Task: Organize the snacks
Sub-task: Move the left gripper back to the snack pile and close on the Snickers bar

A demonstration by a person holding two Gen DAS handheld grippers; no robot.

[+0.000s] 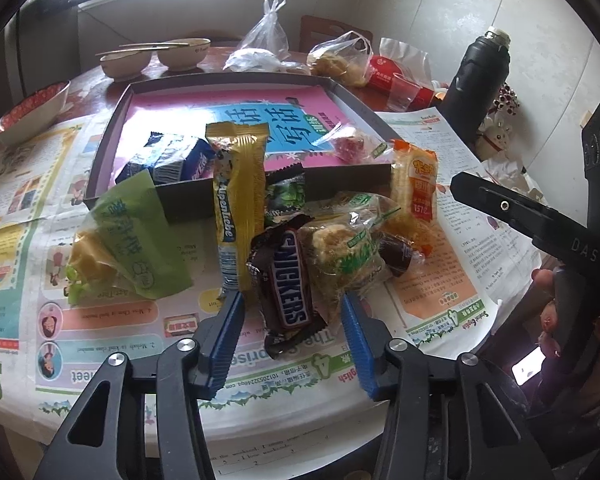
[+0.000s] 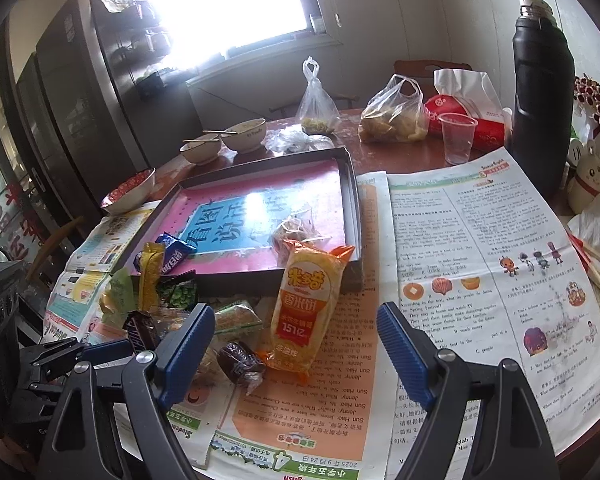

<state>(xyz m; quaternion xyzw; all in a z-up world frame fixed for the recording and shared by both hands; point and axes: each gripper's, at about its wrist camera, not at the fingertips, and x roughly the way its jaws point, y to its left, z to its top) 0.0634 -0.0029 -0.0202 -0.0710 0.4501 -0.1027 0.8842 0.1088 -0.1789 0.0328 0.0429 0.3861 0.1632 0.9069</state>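
A Snickers bar (image 1: 288,292) lies on newspaper between the blue pads of my left gripper (image 1: 292,306). The pads flank it with a small gap on each side, so the jaws are open. Around it lie a yellow Alpenliebe stick (image 1: 240,196), a green packet (image 1: 132,232) and a clear-wrapped pastry (image 1: 348,240). My right gripper (image 2: 294,312) hangs open over an orange rice-cracker packet (image 2: 308,312), with a brown wrapped candy (image 2: 240,360) near its left finger. Behind the pile sits a shallow dark box (image 2: 352,200) with a pink lining, holding a blue packet (image 1: 172,156).
Newspaper sheets (image 2: 480,260) cover the round table. At the back stand two bowls with chopsticks (image 2: 224,140), knotted plastic bags (image 2: 392,116), a clear cup (image 2: 458,136) and a tall black flask (image 2: 540,100). A red-patterned bowl (image 2: 130,192) sits to the left.
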